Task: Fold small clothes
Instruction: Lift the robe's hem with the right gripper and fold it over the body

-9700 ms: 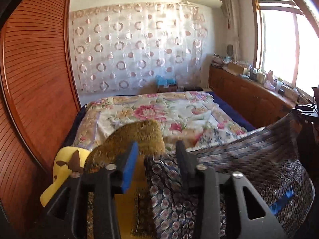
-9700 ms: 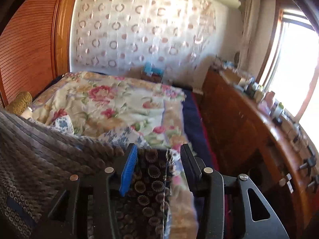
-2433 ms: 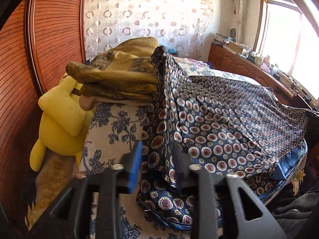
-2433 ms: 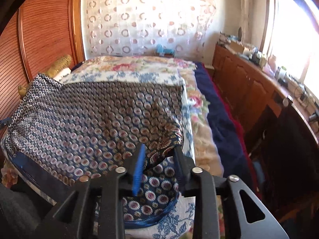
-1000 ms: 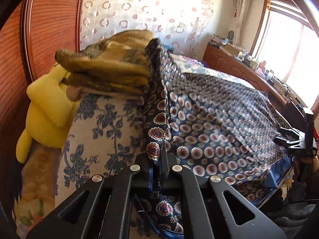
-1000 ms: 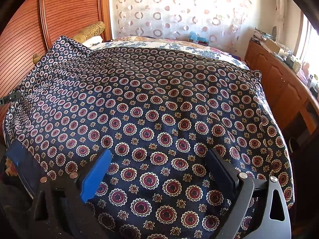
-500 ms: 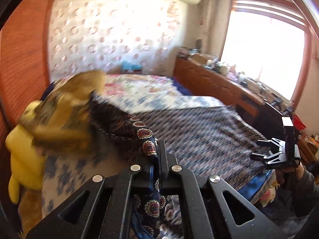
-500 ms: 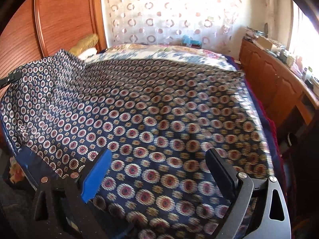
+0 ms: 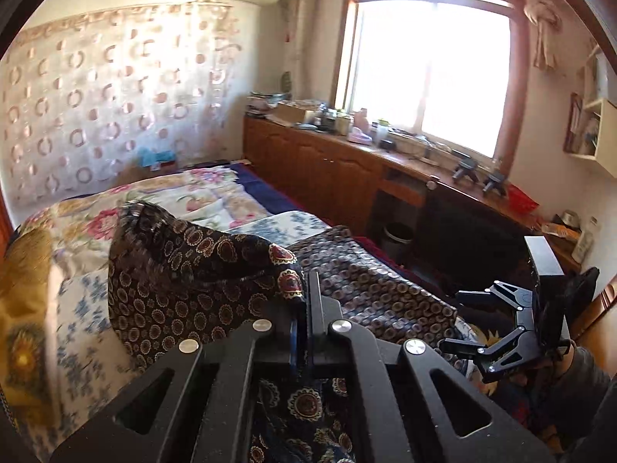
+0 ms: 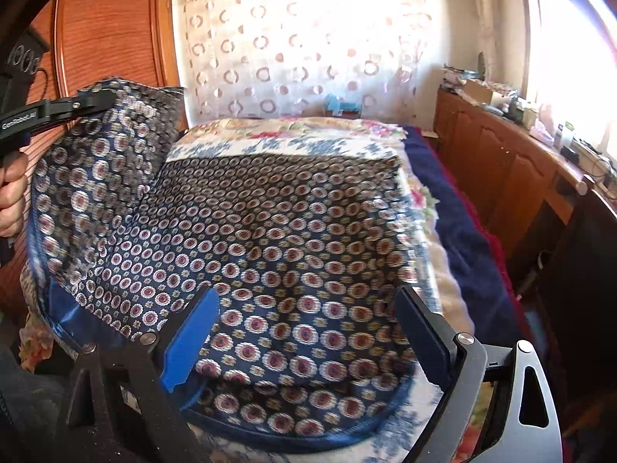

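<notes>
Where left tool [image 9: 304,308] pinches, silky medallion-print cloth [image 10: 270,239] billows

The patterned garment [image 10: 270,231] is thin woven cloth with a slight silky sheen, edged in smooth plain blue trim. Under it the bed [image 10: 435,270] carries a soft, matt floral quilt. Each claw, left claw [image 9: 304,308] and right claw [image 10: 308,332], is matt black plastic with shiny metal screw heads; the right one bears a smooth blue pad at 9 o'clock. The cabinet [image 9: 327,169] is glossy varnished wood. The curtain [image 10: 300,46] is sheer cloth.
</notes>
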Demonstrator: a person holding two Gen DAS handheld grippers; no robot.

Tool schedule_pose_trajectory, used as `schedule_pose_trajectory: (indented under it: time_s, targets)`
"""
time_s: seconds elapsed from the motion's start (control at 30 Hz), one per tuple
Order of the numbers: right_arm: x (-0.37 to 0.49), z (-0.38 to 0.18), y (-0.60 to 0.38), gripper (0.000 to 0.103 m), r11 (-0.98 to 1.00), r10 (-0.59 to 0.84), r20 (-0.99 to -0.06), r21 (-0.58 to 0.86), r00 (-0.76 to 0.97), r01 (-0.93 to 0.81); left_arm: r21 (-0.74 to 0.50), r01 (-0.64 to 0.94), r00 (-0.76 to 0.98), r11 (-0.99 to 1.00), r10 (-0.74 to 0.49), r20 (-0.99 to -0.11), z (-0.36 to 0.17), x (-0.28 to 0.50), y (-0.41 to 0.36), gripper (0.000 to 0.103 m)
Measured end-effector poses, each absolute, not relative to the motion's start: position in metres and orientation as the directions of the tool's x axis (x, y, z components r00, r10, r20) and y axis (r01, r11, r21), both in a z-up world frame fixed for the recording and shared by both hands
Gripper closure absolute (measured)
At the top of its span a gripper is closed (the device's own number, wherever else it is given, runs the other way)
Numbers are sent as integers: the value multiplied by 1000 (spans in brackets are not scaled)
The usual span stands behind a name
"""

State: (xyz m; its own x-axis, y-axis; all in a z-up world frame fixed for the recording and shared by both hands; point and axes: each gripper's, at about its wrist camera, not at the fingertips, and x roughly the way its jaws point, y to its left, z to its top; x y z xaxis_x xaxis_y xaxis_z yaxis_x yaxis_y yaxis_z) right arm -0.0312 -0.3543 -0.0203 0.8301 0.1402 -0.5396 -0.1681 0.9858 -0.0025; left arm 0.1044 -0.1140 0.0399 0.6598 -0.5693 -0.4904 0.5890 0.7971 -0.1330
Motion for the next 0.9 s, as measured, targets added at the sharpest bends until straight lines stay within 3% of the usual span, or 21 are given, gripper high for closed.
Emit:
schedule_pose_trajectory:
  time_s: [0.33,0.47,0.53,0.57,0.63,0.7,0.9]
  targets:
    - [-65,-12,-392,11,996,91,-498,37,862,-84,-150,690,563,708,-656,-503,60,121,-187,99]
    - [-72,-14,-400,11,997,83,-507,45,858,-70,-162,702,519,693,-654,-550,51,131,-211,99]
    - [-73,-17,-401,11,996,83,-514,49,854,-68,-164,702,507,693,-649,-568,43,132,-209,81]
    - [-71,-17,-401,11,996,83,-516,50,853,-67,-166,703,508,692,-652,-563,41,131,-204,60]
    - [-71,-18,-403,11,997,81,-520,53,850,-62,-159,691,528,705,-642,-556,38,128,-193,47]
    - [-65,-16,-402,11,997,80,-523,56,849,-60,-156,670,544,726,-623,-563,36,128,-184,28]
    - [-42,-6,-403,13,995,97,-522,65,848,-74,-117,591,610,798,-537,-582,23,124,-140,26]
